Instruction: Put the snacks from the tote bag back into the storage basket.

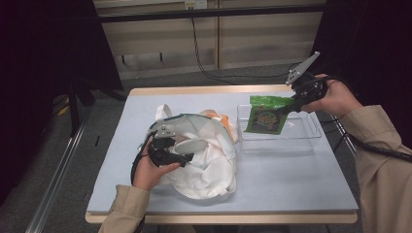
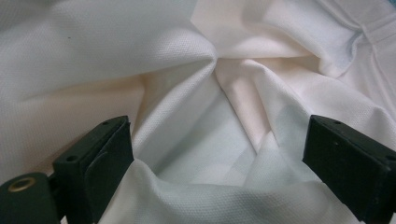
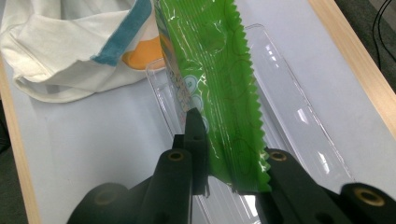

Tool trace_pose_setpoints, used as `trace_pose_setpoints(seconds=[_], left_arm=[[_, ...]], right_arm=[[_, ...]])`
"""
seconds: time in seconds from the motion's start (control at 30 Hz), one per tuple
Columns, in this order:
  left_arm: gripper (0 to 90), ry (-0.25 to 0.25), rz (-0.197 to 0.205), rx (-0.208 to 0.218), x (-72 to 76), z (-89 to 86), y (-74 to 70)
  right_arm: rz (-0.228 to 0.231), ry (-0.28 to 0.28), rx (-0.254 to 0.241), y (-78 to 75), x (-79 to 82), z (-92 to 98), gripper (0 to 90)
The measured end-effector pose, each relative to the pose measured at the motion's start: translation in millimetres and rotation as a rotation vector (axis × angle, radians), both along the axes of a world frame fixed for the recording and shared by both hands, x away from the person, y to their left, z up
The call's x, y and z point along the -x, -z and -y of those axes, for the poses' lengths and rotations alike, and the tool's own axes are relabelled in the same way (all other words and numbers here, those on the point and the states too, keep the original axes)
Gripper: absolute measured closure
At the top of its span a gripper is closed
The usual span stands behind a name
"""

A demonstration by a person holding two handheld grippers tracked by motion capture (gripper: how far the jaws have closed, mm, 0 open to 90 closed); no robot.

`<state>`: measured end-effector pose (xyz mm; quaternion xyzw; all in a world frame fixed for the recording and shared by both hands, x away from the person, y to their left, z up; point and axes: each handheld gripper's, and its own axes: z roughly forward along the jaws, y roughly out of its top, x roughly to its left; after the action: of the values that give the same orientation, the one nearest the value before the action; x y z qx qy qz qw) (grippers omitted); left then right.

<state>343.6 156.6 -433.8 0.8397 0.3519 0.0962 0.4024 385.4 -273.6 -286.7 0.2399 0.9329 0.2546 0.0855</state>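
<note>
A white cloth bag (image 1: 209, 155) with a teal stripe and an orange patch lies crumpled at the table's left centre. My left gripper (image 1: 182, 158) rests at its mouth. In the left gripper view its jaws (image 2: 215, 168) stand wide apart, open, with the bag's white fabric (image 2: 210, 93) bunched between them. A green snack packet (image 1: 265, 116) hangs above a clear plastic tray (image 1: 301, 136) at the right, with my right gripper (image 1: 287, 108) shut on its top corner. In the right gripper view the packet (image 3: 210, 70) runs out from the closed gripper (image 3: 224, 154) over the tray (image 3: 289, 93).
The table (image 1: 291, 179) has a pale blue top with a wooden border. The bag (image 3: 60, 51) lies just left of the tray's near end. A black cable (image 1: 204, 63) trails over the floor behind the table. Dark curtains stand at both sides.
</note>
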Motion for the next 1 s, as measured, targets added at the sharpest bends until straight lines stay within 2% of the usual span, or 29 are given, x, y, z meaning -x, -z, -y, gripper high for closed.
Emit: trace_pose_setpoints(seconds=[0.03, 0.1, 0.13, 0.37, 0.6, 0.73, 0.83, 0.93, 1.0], left_arm=[[8.1, 0.008, -0.006, -0.014, -0.1, -0.7, -0.5], [8.1, 0.003, -0.001, -0.003, 0.0, 0.3, -0.2], [8.1, 0.009, 0.0, -0.008, -0.1, 0.1, -0.5], [8.1, 0.014, 0.001, -0.017, 0.0, 1.6, -1.2], [8.1, 0.007, 0.002, -0.002, -0.8, 2.3, 0.3], [8.1, 0.015, -0.005, -0.004, -1.6, 1.6, -0.3], [8.1, 0.015, -0.003, -0.001, -2.5, 1.9, 0.7], [8.1, 0.018, -0.007, -0.014, -3.4, 2.3, 1.1], [8.1, 0.021, -0.01, -0.003, -4.1, 2.9, 2.2]], right_arm=[[0.002, -0.007, 0.002, 1.0, -0.2, -0.1, 80.4], [-0.001, 0.006, 0.001, 2.5, 0.1, -0.8, 80.3], [0.003, -0.007, 0.005, 3.6, -0.8, -0.5, 80.4], [-0.004, 0.002, 0.006, 7.4, -5.9, -1.3, 80.3], [-0.004, 0.007, 0.0, 16.5, -16.4, -5.7, 80.3], [-0.008, -0.004, 0.016, 20.7, -22.4, -8.7, 80.3], [-0.01, 0.007, 0.012, 22.7, -27.4, -8.2, 80.4], [-0.008, 0.013, 0.016, 25.4, -33.1, -6.4, 80.4], [-0.019, 0.024, 0.02, 28.5, -35.7, -6.2, 80.3]])
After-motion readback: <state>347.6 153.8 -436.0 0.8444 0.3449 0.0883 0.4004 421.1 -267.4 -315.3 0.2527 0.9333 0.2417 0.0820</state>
